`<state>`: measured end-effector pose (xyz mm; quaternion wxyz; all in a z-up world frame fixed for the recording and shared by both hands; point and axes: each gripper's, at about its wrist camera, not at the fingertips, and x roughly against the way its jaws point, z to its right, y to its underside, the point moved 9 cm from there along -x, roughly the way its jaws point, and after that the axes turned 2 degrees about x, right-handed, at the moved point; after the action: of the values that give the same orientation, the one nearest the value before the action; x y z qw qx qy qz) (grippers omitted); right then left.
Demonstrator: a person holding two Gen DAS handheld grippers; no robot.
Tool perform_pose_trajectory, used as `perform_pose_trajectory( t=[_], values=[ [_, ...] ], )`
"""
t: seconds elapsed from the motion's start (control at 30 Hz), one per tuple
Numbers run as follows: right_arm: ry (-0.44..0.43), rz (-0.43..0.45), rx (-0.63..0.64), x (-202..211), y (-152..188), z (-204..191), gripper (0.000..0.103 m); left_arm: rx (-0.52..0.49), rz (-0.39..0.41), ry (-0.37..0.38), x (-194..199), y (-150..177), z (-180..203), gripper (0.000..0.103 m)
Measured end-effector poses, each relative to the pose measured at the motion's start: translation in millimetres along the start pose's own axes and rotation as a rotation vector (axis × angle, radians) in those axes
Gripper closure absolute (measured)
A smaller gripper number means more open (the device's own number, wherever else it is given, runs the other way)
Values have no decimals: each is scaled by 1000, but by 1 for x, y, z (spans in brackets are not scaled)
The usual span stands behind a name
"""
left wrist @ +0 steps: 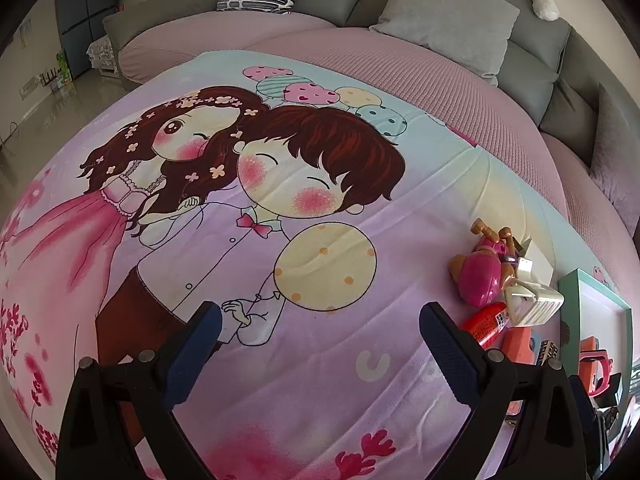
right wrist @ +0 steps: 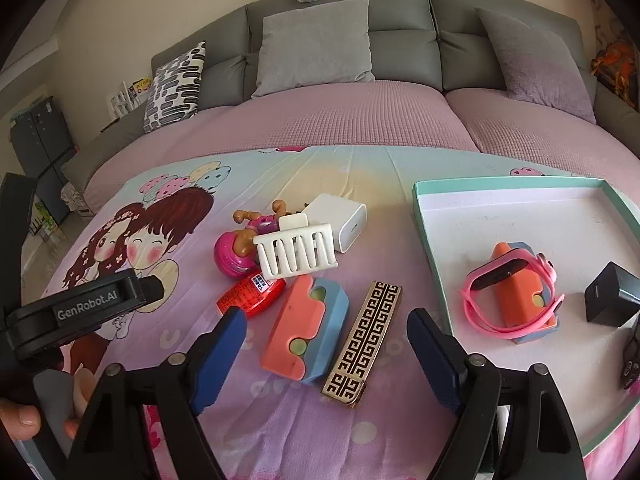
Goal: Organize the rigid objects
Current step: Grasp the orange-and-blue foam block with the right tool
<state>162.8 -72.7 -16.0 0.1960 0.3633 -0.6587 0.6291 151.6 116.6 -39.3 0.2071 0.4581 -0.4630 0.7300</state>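
Nearest, between wide-open empty right gripper [right wrist: 326, 334] fingers: stiff, light orange-and-blue block [right wrist: 306, 330] on blanket [right wrist: 280, 420] left of tray [right wrist: 426, 216]; best pinched across long flat sides; left gripper [left wrist: 320, 330] open, empty.

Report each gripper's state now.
Left gripper: open, holding nothing.
Right gripper: open, holding nothing, above the coral-and-blue block.

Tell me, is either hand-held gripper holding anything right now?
No. The left hand-held gripper and right hand-held gripper are both open and empty above the blanket.
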Motion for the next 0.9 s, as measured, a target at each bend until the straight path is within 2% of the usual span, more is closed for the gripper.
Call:
perform_pose_trajectory(
  t=[0.1,0.27,0.47,0.67,0.9],
  values=[
    [-15,-12,-2,-6,3,-4,25,0,-8,-3,-2,1,0,4],
    [12,-12,32,-12,4,-9,29,-11,-26,0,-7,4,2,4],
    [-1,-13,64,-14,5,-18,45,-17,-34,2,-11,5,4,4],
    [-13,-26,92,-18,8,-27,47,-17,-37,-2,-13,4,3,4],
    [-5,-40,63,-26,9,-24,50,-23,-39,-2,-14,4,4,4]
  ],
)
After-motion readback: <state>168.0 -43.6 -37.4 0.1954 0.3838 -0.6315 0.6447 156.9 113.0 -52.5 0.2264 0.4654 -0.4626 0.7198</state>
